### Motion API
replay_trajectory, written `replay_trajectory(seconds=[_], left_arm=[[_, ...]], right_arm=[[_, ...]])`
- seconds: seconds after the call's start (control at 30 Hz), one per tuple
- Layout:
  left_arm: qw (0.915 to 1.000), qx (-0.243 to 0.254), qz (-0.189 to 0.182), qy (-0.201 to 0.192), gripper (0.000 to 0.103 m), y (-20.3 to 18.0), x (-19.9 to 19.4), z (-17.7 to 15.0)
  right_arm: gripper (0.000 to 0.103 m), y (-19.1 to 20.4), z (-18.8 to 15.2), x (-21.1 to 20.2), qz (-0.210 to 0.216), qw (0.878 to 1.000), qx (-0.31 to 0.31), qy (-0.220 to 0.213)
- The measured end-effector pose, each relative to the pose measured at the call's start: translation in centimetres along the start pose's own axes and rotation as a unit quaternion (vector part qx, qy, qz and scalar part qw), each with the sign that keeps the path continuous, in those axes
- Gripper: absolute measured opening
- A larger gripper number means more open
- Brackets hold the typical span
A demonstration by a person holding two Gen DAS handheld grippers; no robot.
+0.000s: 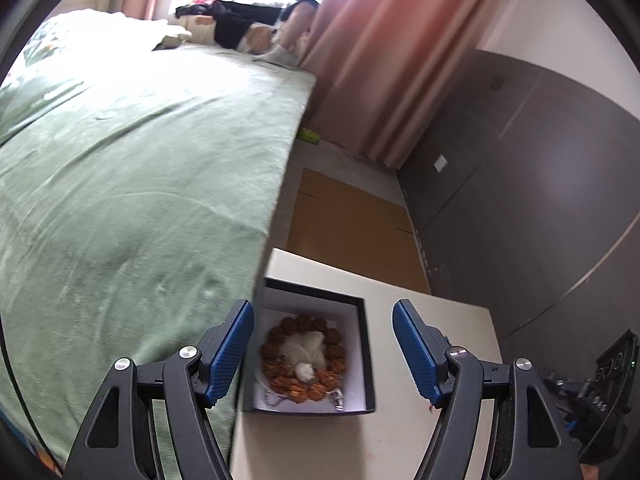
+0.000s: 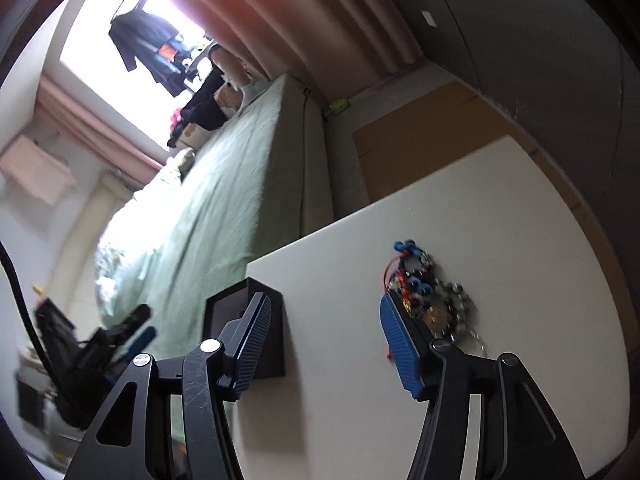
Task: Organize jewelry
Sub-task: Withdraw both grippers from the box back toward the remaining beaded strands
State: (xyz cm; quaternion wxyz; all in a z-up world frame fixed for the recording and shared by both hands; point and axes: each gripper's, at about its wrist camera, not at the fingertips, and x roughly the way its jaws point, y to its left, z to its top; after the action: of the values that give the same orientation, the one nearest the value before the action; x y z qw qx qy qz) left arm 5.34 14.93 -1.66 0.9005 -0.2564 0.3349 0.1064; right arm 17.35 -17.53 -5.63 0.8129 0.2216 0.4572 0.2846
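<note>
An open black box (image 1: 362, 344) with a white lining stands on the white table (image 1: 452, 320). Inside it lie a brown bead bracelet (image 1: 280, 336), a white pouch or pendant (image 1: 306, 350) and a silver chain (image 1: 338, 398). My left gripper (image 1: 323, 354) is open, hovering just above the box. In the right wrist view the box (image 2: 272, 320) is at the left, and a pile of jewelry (image 2: 430, 292) with blue beads, red cord and silver chain lies on the table (image 2: 340, 260). My right gripper (image 2: 324, 346) is open and empty, its right finger beside the pile.
A bed with a green blanket (image 1: 140, 184) runs along the table's left side. Pink curtains (image 1: 384, 52), a dark grey wardrobe wall (image 1: 520, 184) and brown cardboard on the floor (image 1: 352, 220) lie beyond the table.
</note>
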Motion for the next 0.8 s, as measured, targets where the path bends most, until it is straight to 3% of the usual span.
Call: replay_trajectory(seconds=[0.07,0.1,0.27,0.47,0.67,0.8], left_arm=[[0.9999,0.014,-0.001,0.005,0.073,-1.1,0.5,-0.4],[0.9997,0.023,-0.002,0.009,0.073,-1.8,0.8,-0.7],[0.9982,0.056,-0.013,0.019,0.073,-4.8,1.8,-2.1],[0.9941,0.097,-0.031,0.036,0.073,-8.3,3.2,-4.1],[0.9873,0.141,-0.049,0.053,0.072,-11.6,4.7,-6.1],[0.9822,0.168,-0.055,0.064,0.066,-13.6,5.8,-7.2]], right_arm=[[0.083,-0.7,-0.2,-1.0,-0.023,1.000,0.005,-0.016],[0.084,-0.9,-0.3,-1.6,-0.048,0.999,0.001,-0.026],[0.084,-2.3,-0.4,-3.0,-0.040,0.999,0.020,-0.028],[0.084,-4.7,-0.9,-4.7,-0.080,0.996,0.036,-0.021],[0.084,-7.2,-0.7,-5.6,-0.083,0.994,0.065,-0.013],[0.084,-8.1,-0.3,-5.8,-0.086,0.993,0.078,-0.013]])
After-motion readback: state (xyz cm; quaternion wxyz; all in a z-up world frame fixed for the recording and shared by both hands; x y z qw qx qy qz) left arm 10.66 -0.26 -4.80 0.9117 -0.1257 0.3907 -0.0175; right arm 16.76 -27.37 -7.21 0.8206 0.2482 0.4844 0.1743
